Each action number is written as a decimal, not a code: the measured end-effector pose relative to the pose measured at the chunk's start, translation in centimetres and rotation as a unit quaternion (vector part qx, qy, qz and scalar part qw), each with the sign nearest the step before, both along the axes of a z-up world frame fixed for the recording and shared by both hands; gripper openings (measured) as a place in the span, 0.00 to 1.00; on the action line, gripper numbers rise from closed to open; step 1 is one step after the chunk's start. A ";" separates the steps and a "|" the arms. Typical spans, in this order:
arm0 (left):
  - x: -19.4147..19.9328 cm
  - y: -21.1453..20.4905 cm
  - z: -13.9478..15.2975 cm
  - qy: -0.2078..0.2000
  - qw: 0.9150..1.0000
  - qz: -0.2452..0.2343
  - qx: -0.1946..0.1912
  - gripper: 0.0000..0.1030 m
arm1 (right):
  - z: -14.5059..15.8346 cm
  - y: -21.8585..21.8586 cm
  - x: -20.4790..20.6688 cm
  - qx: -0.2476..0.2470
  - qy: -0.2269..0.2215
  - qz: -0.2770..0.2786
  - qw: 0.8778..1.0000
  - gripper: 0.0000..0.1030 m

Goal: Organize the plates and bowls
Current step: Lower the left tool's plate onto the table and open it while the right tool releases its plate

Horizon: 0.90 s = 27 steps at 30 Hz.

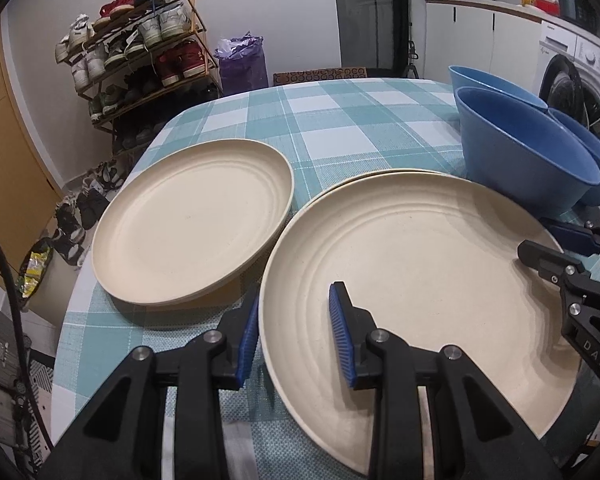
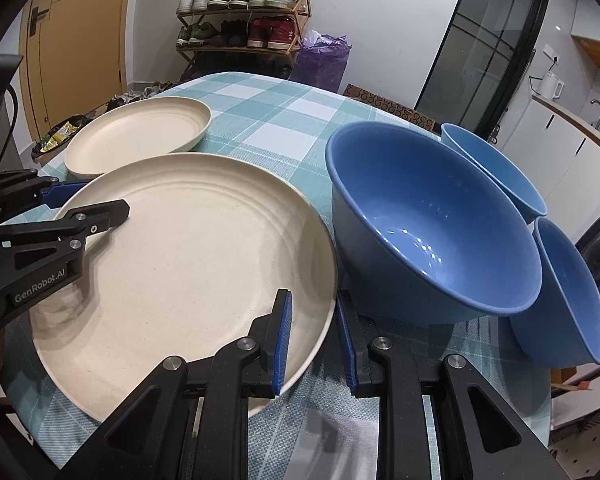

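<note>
A large cream plate (image 1: 420, 280) (image 2: 180, 264) sits near the table's front, over a second cream plate whose rim (image 1: 380, 172) shows just behind it. My left gripper (image 1: 296, 340) (image 2: 88, 200) straddles the top plate's left rim, one blue pad outside and one inside, shut on it. My right gripper (image 2: 314, 338) (image 1: 540, 236) grips the opposite rim the same way. Another cream plate stack (image 1: 192, 220) (image 2: 140, 128) lies farther left. Three blue bowls stand tilted on the right: a big one (image 2: 432, 224) (image 1: 520, 152) and two smaller ones (image 2: 496, 168) (image 2: 568, 296).
The table wears a teal checked cloth (image 1: 340, 120), with its rounded edge close on the left. A shoe rack (image 1: 140, 48) and purple bag (image 1: 242, 60) stand beyond it. A washing machine (image 1: 580, 92) and a kitchen counter (image 1: 500, 4) are at the right.
</note>
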<state>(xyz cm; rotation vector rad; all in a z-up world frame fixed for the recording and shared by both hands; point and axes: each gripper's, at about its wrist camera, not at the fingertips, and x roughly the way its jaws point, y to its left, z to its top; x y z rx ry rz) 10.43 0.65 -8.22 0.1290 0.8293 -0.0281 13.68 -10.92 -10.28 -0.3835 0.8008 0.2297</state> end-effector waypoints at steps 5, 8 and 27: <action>0.1 0.1 0.0 0.000 1.000 -0.003 0.002 0.33 | -0.1 -0.1 0.2 0.005 0.003 0.001 1.000 0.25; 0.1 0.8 0.6 0.007 1.000 -0.011 -0.023 0.35 | 0.3 -0.3 0.0 0.011 0.007 0.010 1.000 0.26; -1.8 6.8 6.7 -0.061 0.993 0.019 -0.103 0.83 | 7.9 1.2 -0.5 0.104 -0.017 0.082 0.991 0.82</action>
